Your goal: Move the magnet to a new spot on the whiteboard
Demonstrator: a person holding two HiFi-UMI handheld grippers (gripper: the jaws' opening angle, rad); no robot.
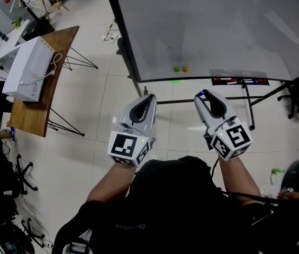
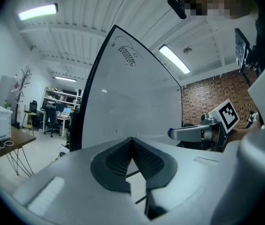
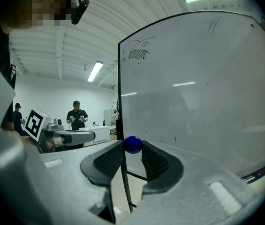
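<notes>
Right gripper [image 1: 204, 93]: jaws are clamping a small blue magnet [image 3: 132, 144] at their very tips, with the pads gripping it from either side and the rest of the gap standing empty.

Left gripper [image 2: 132, 139]: jaws are resting together, tip against tip, holding nothing. It is hanging alongside the right one, to its left.

Handling, as a judgement: the magnet is looking hard, smooth and rounded, and probably light. With so little pad on it, it is likely sitting ready to roll or squirt out. The best hold is across its widest girth. It is likely to snap toward the board as it nears.

Ahead of both grippers the whiteboard [image 3: 202, 88] is standing apart from the tips, its dark frame edge running just beyond the magnet in the right gripper view. Low on the board, ahead and between the two grippers, a green magnet [image 1: 177, 69] and an orange magnet [image 1: 184, 69] are sitting side by side and are best avoided. A marker tray [image 1: 240, 81] is running beneath, ahead of the right gripper.

Far left of the left gripper, a table [image 1: 33, 115] is carrying a white box [image 1: 27, 67].
</notes>
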